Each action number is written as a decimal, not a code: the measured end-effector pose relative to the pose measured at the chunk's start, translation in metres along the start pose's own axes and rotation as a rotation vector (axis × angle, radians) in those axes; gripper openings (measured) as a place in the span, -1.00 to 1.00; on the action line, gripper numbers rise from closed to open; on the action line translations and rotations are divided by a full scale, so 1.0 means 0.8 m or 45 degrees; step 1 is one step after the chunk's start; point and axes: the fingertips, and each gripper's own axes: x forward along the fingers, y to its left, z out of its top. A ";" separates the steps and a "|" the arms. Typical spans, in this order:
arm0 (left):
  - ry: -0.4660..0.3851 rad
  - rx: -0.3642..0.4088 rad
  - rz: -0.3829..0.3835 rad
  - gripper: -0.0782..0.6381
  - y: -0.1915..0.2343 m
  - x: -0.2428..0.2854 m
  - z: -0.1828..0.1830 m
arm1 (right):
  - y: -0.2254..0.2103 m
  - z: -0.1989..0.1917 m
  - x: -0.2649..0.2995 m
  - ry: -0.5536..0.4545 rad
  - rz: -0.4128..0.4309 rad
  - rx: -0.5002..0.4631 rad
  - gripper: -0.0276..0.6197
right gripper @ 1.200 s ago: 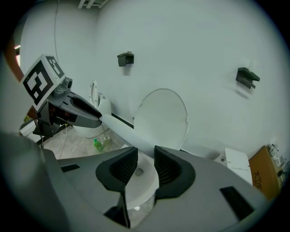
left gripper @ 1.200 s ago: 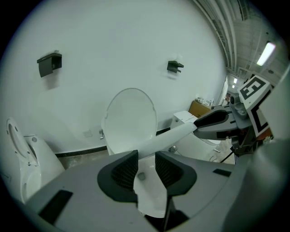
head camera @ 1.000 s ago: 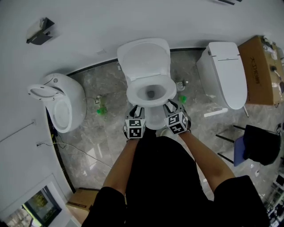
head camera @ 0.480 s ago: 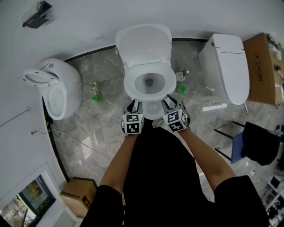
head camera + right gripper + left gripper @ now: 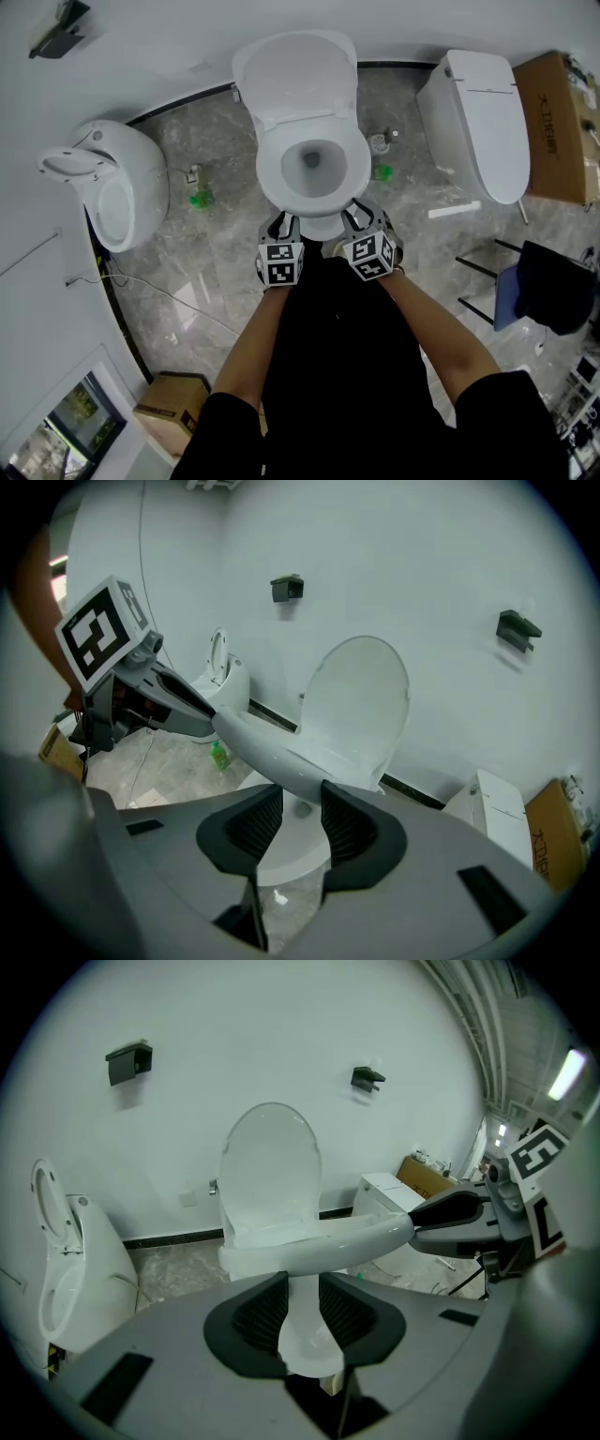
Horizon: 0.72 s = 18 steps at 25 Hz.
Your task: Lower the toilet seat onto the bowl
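A white toilet stands against the wall, its lid (image 5: 295,75) upright and its seat ring (image 5: 272,183) lying level over the bowl. My left gripper (image 5: 281,222) is at the front left of the rim and my right gripper (image 5: 362,213) at the front right. In the left gripper view the jaws (image 5: 302,1283) are closing. The seat rim (image 5: 328,1241) runs just past their tips and the white bowl front shows in the gap. In the right gripper view the jaws (image 5: 301,799) stand wide apart under the rim (image 5: 272,761). Neither pair of pads visibly presses on anything.
Another white toilet (image 5: 112,192) stands at the left and a closed one (image 5: 478,122) at the right. A cardboard box (image 5: 562,122) and a black chair (image 5: 548,291) are further right. Green bottles (image 5: 199,199) (image 5: 382,172) flank the bowl. A second box (image 5: 173,403) lies at the lower left.
Both grippers have stayed at the toilet's front rim. The head view has shifted, so the toilet sits slightly higher in the picture. The seat looks level throughout.
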 end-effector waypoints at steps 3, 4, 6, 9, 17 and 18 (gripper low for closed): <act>0.033 0.000 -0.021 -0.48 -0.005 0.002 -0.011 | 0.004 -0.011 0.001 0.030 0.002 -0.015 -0.49; 0.040 0.002 -0.027 -0.48 -0.006 0.003 -0.015 | 0.005 -0.014 0.001 0.040 0.002 -0.017 -0.49; 0.050 0.008 -0.037 -0.48 -0.007 0.003 -0.020 | 0.008 -0.019 0.000 0.051 0.001 -0.018 -0.49; 0.062 0.019 -0.053 -0.48 -0.008 0.006 -0.025 | 0.011 -0.024 0.002 0.044 -0.002 -0.024 -0.49; 0.124 -0.034 -0.105 -0.48 -0.014 0.014 -0.052 | 0.022 -0.048 0.008 0.074 0.008 -0.044 -0.49; 0.130 -0.033 -0.108 -0.48 -0.015 0.015 -0.055 | 0.023 -0.051 0.008 0.077 0.011 -0.044 -0.49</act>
